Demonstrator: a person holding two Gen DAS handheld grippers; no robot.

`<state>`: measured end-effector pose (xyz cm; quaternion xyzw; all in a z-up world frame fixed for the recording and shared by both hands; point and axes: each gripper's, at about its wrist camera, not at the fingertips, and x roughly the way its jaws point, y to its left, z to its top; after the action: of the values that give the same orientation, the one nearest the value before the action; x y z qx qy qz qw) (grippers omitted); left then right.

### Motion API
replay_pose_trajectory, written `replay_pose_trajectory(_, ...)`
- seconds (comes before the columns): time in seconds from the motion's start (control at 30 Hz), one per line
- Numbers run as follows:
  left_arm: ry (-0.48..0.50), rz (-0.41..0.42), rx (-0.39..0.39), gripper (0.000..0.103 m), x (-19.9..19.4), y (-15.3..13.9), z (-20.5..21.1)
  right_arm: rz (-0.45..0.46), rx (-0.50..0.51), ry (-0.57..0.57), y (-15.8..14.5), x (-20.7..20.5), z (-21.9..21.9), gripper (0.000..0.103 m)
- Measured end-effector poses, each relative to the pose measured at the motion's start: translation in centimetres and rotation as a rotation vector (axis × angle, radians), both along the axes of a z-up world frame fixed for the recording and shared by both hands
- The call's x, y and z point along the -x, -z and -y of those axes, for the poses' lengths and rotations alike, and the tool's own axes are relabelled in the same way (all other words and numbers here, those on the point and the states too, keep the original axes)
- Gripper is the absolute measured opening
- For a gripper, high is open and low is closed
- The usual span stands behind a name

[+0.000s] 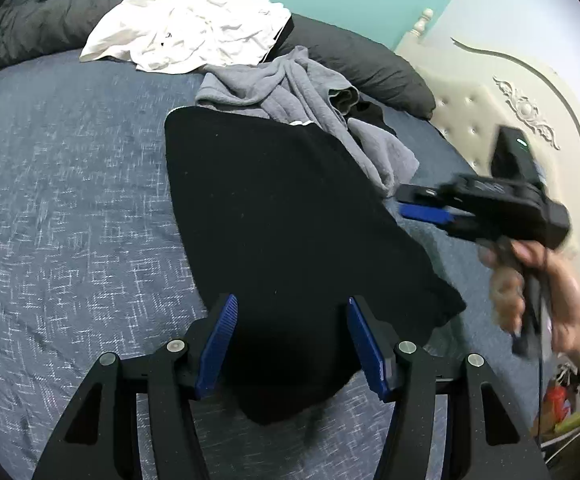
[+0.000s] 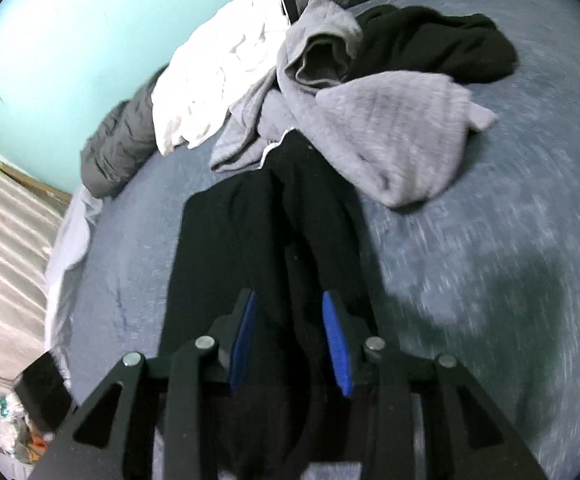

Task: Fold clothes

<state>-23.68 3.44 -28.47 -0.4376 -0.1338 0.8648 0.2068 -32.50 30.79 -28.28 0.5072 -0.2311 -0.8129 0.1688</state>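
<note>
Bed [image 1: 70,200], black garment [image 1: 282,216] between grippers.

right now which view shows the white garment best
Left wrist view: the white garment lies spread across the dark pillows, nearly whole. The right wrist view shows it foreshortened at an angle, partly hidden by the grey garment.

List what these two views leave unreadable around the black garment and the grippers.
- Black garment: its near end is hidden behind the left gripper in the left wrist view.
- Right gripper: motion-blurred in the left wrist view, jaws unreadable there.
- Grey sweatshirt: covers the black garment's far end in the right wrist view.
</note>
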Motion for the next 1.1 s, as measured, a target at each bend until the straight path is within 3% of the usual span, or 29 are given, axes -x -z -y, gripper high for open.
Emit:
replay_pose_trajectory(0.43, -0.024, -0.054, -0.089, 0.061, -4.4, 1.4, 4.1, 0.025, -0.142, -0.105, 2.9, 3.4, 3.9, 0.035)
replay_pose_trajectory(0.57, -0.047, -0.052, -0.108, 0.061, -5.4, 2.1, 5.5, -0.003, -0.181, -0.139, 2.5, 2.8, 5.0, 0.017)
replay_pose_trajectory(0.7, -0.084, -0.044, -0.129, 0.061, -5.4, 2.2, 7.0, -0.063, -0.233, -0.167, 0.9, 2.2, 6.1, 0.011)
replay_pose_trajectory(0.93, -0.122, -0.054, -0.149, 0.061, -5.6, 2.0, 8.5, -0.359, -0.469, -0.309, -8.3, -0.2, 11.7, 0.009)
replay_pose_trajectory(1.03, -0.128, -0.053, -0.153, 0.061, -5.7, 2.0, 8.8, -0.398, -0.574, -0.339, -9.5, -0.1, 12.4, 0.009)
replay_pose_trajectory(1.1, -0.127, -0.056, -0.155, 0.061, -5.7, 1.9, 8.8, -0.351, -0.614, -0.348, -8.0, 0.1, 12.3, 0.009)
